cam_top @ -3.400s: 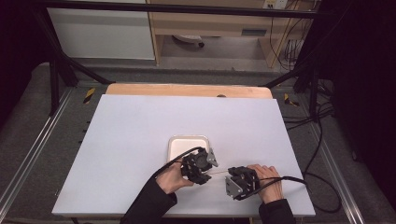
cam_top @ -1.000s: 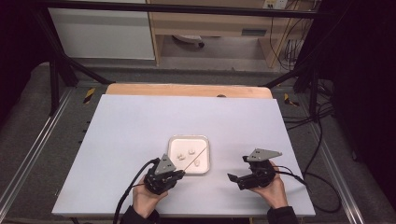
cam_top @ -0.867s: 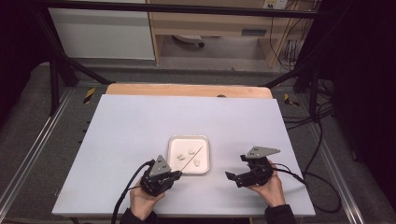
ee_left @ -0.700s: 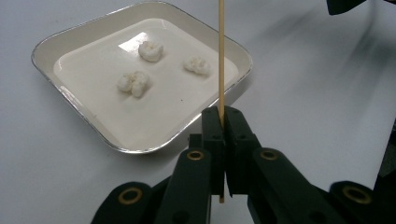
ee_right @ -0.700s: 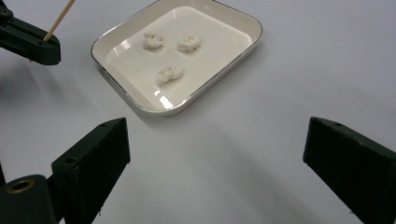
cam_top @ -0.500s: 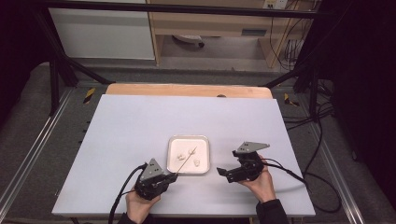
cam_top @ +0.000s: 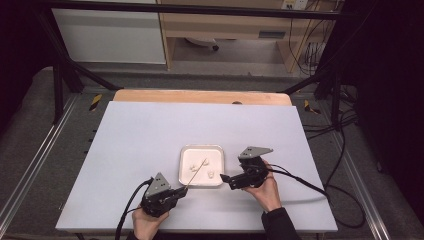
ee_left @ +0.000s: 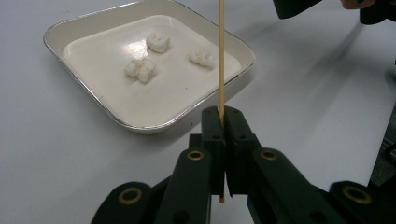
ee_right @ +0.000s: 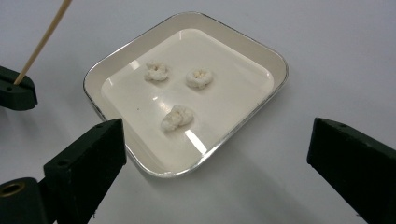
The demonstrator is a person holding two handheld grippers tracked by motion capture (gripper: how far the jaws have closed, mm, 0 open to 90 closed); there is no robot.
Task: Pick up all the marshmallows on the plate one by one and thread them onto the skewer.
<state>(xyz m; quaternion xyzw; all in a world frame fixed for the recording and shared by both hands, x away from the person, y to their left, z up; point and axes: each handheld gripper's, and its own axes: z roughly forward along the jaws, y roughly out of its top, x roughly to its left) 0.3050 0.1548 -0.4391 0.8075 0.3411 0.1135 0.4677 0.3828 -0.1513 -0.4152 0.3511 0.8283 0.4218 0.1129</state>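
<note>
Low in the high view, left of centre, the left tool (cam_top: 181, 190) is clenched on a thin wooden skewer (cam_top: 197, 170), whose free end slants up and right over a shallow square white tray with a metal rim (cam_top: 201, 149). Seen from the left gripper view, the skewer (ee_left: 221, 70) rises straight from between the pressed-together jaws, past the tray's near right edge. Three small white puffed pieces (ee_right: 176, 117) lie apart inside the tray. Just right of the tray on the pale tabletop (cam_top: 135, 135), the right tool (cam_top: 223, 178) is released, its jaws spread wide and holding nothing, pointing at the tray.
</note>
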